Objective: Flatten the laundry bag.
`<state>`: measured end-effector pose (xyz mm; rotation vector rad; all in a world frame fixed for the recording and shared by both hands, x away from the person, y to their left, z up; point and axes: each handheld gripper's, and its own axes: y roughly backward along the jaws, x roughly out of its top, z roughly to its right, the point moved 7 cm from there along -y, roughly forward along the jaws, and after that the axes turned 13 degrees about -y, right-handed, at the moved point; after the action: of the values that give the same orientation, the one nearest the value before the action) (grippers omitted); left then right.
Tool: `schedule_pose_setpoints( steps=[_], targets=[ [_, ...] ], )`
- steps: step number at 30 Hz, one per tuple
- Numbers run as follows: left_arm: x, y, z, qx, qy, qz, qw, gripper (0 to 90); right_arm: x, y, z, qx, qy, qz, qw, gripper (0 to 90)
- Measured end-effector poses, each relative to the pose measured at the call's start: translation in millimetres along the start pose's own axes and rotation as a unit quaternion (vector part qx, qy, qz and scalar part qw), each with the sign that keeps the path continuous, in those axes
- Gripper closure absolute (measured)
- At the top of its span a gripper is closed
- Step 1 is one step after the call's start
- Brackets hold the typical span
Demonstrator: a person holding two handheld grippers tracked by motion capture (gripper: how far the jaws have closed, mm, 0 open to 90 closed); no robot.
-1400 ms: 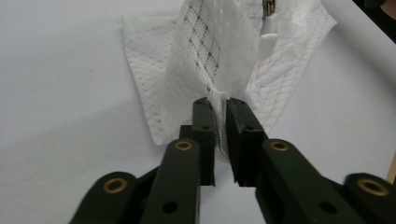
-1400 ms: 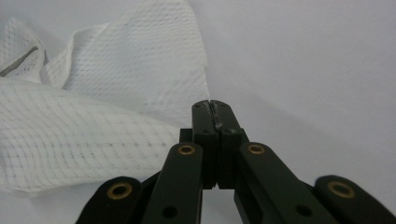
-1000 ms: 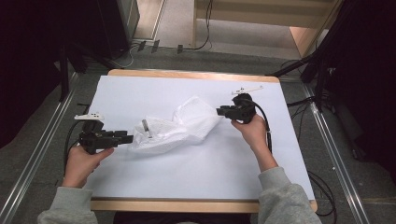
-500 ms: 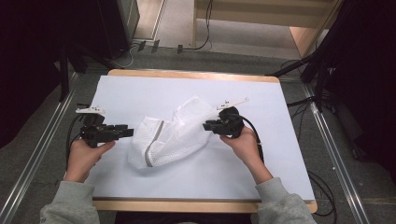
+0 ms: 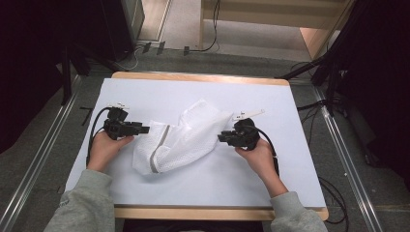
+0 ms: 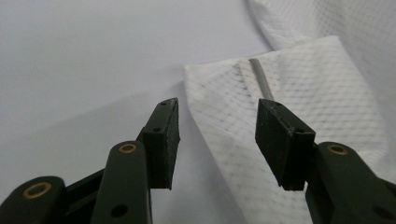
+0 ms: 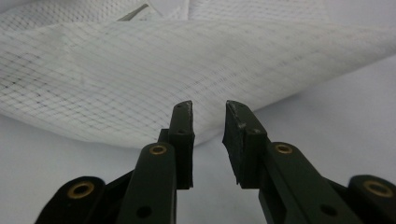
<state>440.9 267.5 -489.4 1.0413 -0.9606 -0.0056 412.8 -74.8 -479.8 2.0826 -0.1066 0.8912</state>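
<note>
One mesh bag [image 5: 181,140], two grippers and two hands are counted on the table [image 5: 290,96]. The bag is laid near the table's middle, its long axis running from the lower left to the upper right, with a grey zip [image 5: 159,147] near its left end. The left gripper [image 5: 145,129] is held at the bag's left corner [image 6: 210,88], jaws apart and just opened further, the corner lying between them unpressed. The right gripper [image 5: 221,137] is held at the bag's right edge, jaws narrowly apart and just opened, nothing being clamped. Since the earlier frame, the bag has been drawn toward the near edge, and both grippers have been moved nearer with it.
</note>
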Motion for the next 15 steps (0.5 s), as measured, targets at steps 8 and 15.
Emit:
schedule_pose_setpoints(
  steps=[8, 15],
  targets=[
    [3.8, -21.7, -6.2, 0.009, -0.01, -0.017, 0.9998, 57.4, -9.4, -0.1, 15.9, -0.017, -0.013, -0.005, 0.9998, 71.8],
    [0.8, -24.5, -0.7, -0.005, -0.022, -0.032, 0.9992, 85.9, -8.9, 0.0, 18.7, -0.019, -0.019, -0.003, 0.9996, 71.6]
  ],
)
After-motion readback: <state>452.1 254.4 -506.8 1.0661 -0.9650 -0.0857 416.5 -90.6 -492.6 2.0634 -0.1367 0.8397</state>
